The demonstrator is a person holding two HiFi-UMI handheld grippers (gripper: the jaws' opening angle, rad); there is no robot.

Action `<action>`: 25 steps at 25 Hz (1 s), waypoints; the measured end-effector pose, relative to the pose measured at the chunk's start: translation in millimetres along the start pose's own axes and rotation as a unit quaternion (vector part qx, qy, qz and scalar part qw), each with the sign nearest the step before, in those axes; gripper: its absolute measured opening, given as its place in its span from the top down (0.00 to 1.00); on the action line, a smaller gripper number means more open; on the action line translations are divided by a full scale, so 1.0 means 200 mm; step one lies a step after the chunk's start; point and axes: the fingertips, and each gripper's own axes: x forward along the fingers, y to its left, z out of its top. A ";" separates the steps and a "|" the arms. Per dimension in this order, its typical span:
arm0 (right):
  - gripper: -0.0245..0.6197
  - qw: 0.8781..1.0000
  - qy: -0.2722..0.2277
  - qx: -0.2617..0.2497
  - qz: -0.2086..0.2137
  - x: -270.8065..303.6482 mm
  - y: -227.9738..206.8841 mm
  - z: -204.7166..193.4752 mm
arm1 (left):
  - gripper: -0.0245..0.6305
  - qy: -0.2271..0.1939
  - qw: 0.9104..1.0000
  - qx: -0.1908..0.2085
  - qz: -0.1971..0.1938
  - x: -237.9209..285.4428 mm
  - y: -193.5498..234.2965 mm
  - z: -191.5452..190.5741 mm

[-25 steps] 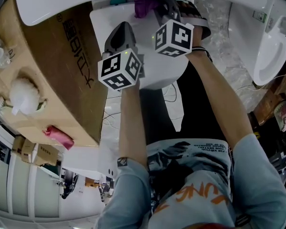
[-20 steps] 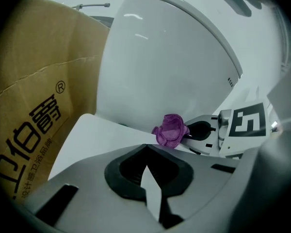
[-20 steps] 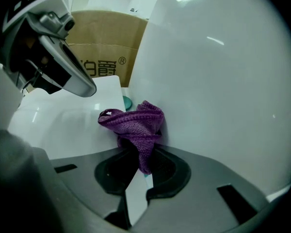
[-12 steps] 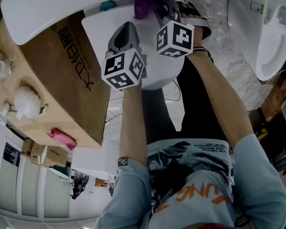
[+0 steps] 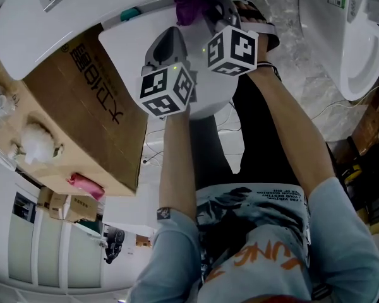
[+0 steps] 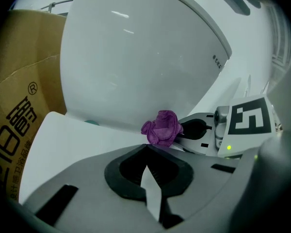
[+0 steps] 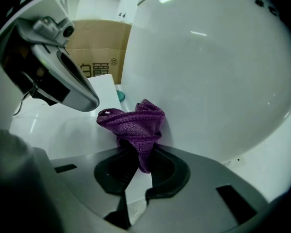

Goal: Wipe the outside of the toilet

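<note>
Sliding right along the back of the toilet [image 5: 139, 40], the purple cloth [image 7: 133, 125] now sits farther from the teal cap [image 5: 129, 12] than it did a second ago, while both my grippers have kept almost the same place in the head view. My right gripper [image 7: 138, 159] is clamped on the cloth's lower tail, and the bunched upper part is pressed into the seam where the flat lid meets the curved white body [image 7: 208, 72] behind it. My left gripper [image 6: 146, 152] has its jaws closed on nothing and hovers low over the near part of the lid, just left of the right one, taking no part in the wipe. The cardboard box [image 5: 82, 100] stands close on the left, apart from my fingers. I judge the wipe is under way but early: only this seam is being worked, and the curved body and the toilet's sides look as yet untouched by the cloth.
</note>
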 end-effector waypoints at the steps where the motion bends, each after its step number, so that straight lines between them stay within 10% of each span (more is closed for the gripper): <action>1: 0.87 1.000 0.000 0.002 0.000 0.00 -0.01 -0.01 | 0.92 0.001 1.000 0.001 -0.001 0.01 -0.01 0.00; 20: 0.87 1.000 0.002 0.009 -0.019 -0.10 -0.10 -0.22 | 0.92 0.003 1.000 0.015 -0.014 0.06 -0.16 0.00; 25: 0.86 0.995 0.069 0.068 -0.009 -0.12 -0.12 -0.51 | 0.92 0.001 1.000 0.015 -0.015 0.06 -0.21 -0.01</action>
